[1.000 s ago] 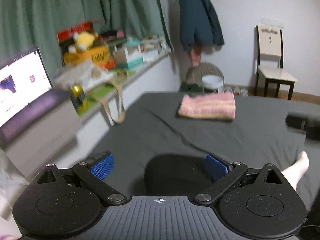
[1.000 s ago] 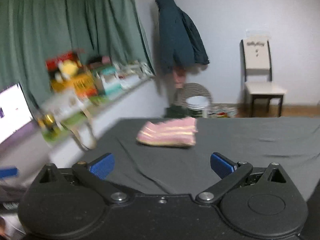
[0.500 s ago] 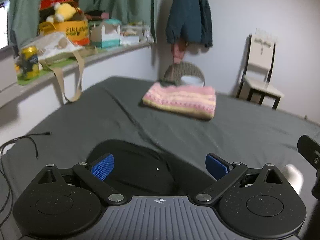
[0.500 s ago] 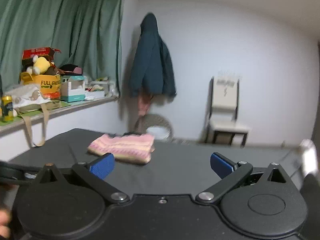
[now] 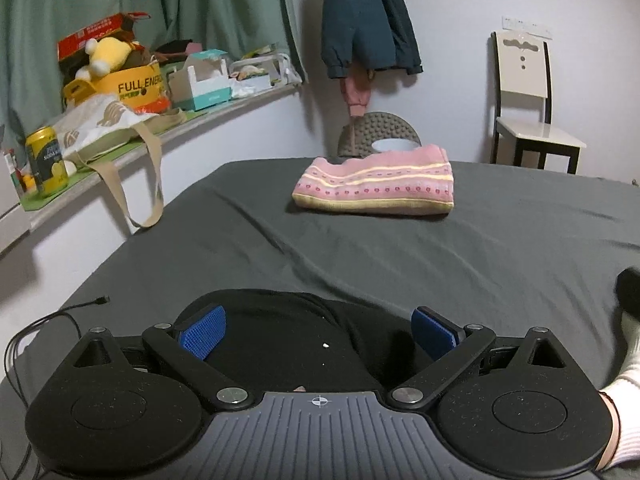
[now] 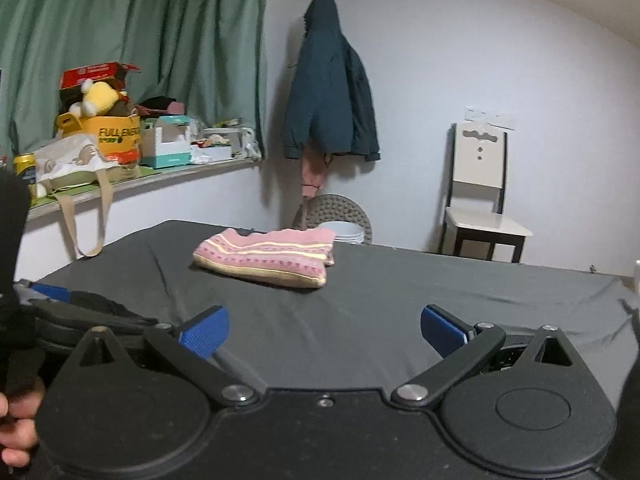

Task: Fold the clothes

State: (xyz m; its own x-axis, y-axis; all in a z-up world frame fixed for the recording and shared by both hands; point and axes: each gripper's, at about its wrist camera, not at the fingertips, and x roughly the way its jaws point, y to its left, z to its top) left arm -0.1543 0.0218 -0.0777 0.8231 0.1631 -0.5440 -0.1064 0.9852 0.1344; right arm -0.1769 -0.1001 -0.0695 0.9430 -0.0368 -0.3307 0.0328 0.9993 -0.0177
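Dark grey bedding [image 5: 400, 248] is stretching across the whole working surface, lightly wrinkled. Nearest the left wrist camera, the left gripper [image 5: 318, 330] is hovering with its two blue-padded fingers [image 5: 202, 332] spread wide and nothing between them; a black garment [image 5: 280, 332] is lying bunched on the sheet just under and between those fingers, though whether they are touching it cannot be told. One black cable [image 5: 48, 320] is curling on the sheet at the left edge, and a white sock [image 5: 626, 364] is showing at the right edge.

Nearest the right wrist camera, the right gripper [image 6: 324, 330] is likewise standing wide open over bare sheet, its two fingers gripping nothing. One hand [image 6: 16, 432] is showing at that view's lower left edge.

Farther out, well apart from both grippers, one folded pink striped sweater [image 5: 374, 186] is resting flat near the far edge of the bed. Beyond it, one round grey stool [image 6: 334, 220] is standing against the wall, with one dark blue jacket [image 6: 330, 108] hanging above it. One white-backed chair [image 5: 528, 108] is standing to the right. Along the left wall, a shelf [image 5: 160, 140] is carrying one yellow can [image 5: 46, 160], one beige tote bag [image 5: 112, 136], one yellow box [image 5: 132, 88] with a plush toy [image 5: 106, 56], beneath green curtains [image 6: 140, 40].
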